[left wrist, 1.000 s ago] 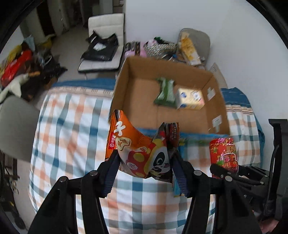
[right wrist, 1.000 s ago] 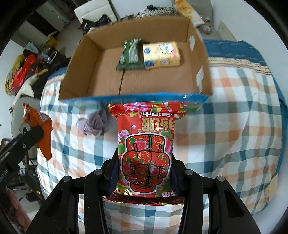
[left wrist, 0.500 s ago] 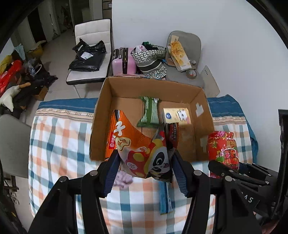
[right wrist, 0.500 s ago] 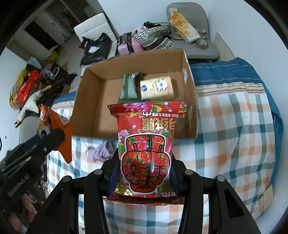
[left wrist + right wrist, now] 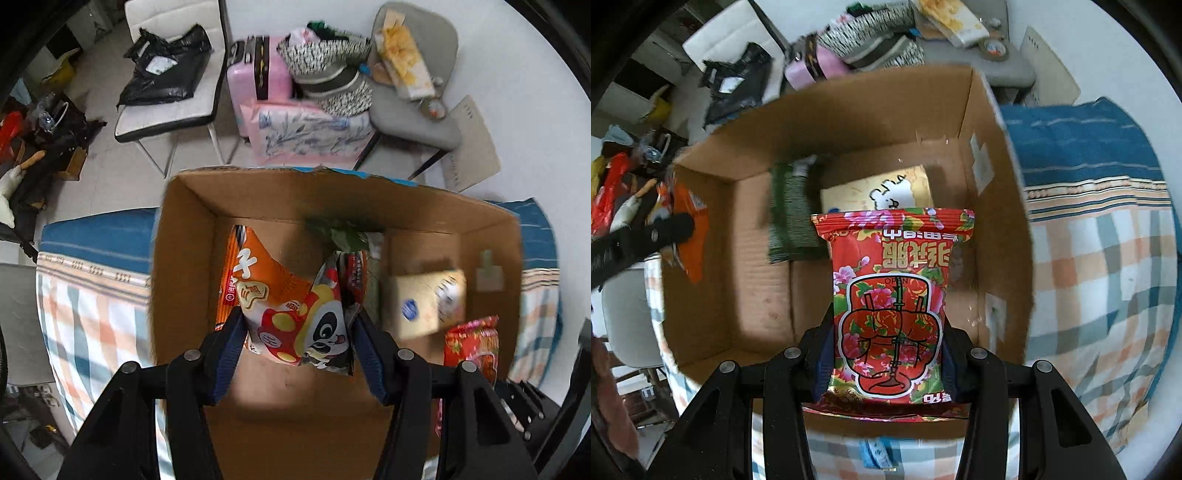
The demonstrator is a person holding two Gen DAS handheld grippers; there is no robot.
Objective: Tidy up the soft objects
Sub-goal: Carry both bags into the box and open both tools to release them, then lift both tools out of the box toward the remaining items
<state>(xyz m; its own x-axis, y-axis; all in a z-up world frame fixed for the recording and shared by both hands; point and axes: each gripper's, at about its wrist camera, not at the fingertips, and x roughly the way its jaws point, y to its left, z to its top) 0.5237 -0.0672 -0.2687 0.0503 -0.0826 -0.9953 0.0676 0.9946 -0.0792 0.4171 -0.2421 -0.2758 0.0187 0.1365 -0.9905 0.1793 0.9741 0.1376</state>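
Observation:
My left gripper [image 5: 297, 332] is shut on an orange panda snack bag [image 5: 288, 302] and holds it over the open cardboard box [image 5: 184, 258]. My right gripper [image 5: 888, 343] is shut on a red floral snack bag [image 5: 890, 295], held above the same box [image 5: 997, 206]. Inside the box lie a green packet [image 5: 792, 218] and a yellow box [image 5: 882, 192]. The red bag also shows in the left wrist view [image 5: 471, 347], and the orange bag in the right wrist view [image 5: 690, 236] at the left.
The box sits on a plaid bedspread [image 5: 1100, 280]. Beyond the bed stand a white chair with a black bag [image 5: 166, 74], a pink suitcase [image 5: 258, 77] and a grey chair with clutter [image 5: 410, 92]. The white wall is on the right.
Both grippers have moved forward with their bags, from in front of the box to above its inside. The box now fills both views.

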